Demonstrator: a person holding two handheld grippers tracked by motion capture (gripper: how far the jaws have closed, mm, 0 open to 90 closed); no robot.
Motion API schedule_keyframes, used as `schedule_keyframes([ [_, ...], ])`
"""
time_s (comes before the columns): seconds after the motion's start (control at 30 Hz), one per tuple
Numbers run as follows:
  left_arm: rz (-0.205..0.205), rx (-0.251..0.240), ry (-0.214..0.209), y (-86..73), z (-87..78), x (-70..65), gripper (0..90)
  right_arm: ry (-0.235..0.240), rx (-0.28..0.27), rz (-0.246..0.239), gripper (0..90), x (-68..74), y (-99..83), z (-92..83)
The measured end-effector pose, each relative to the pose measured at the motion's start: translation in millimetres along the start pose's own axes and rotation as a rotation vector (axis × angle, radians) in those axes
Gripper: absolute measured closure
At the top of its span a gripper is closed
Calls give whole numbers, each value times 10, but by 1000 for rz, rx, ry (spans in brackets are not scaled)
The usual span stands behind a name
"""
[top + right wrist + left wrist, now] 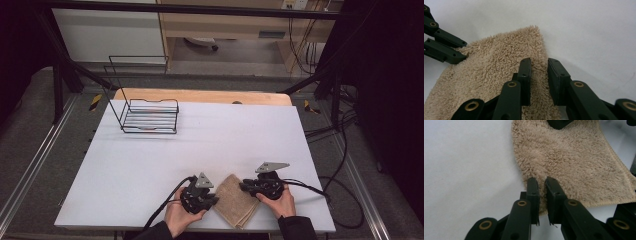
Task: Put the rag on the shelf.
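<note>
A folded tan terry towel (235, 201) lies on the white table near its front edge, between the person's two hands. My left gripper (215, 200) meets the towel's left edge, and in the left gripper view (542, 180) its jaws stand nearly together with a pinch of towel (574, 157) between the pads. At the towel's right corner is my right gripper (243, 186). In the right gripper view (539, 61) a ridge of the towel's (494, 65) edge fills the narrow gap between its jaws. The left gripper's fingers (451, 53) bite the towel's far side there.
A black wire rack (150, 116) stands at the table's back left. The white tabletop (210, 140) stretches between the rack and the hands. Cables (345, 200) trail off the right side. The towel's near corner reaches the table's front edge.
</note>
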State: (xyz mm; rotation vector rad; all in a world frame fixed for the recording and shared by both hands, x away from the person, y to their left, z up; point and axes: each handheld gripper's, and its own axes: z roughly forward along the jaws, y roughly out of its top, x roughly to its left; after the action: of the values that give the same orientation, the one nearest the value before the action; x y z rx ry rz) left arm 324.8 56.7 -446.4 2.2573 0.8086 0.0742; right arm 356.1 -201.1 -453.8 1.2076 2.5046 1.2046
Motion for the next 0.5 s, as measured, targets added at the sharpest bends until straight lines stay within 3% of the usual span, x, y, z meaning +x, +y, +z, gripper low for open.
schedule_keyframes([
  [0.5,-14,-9,-21,13,-38,33,855,38,19,22,861,-9,40,-16],
])
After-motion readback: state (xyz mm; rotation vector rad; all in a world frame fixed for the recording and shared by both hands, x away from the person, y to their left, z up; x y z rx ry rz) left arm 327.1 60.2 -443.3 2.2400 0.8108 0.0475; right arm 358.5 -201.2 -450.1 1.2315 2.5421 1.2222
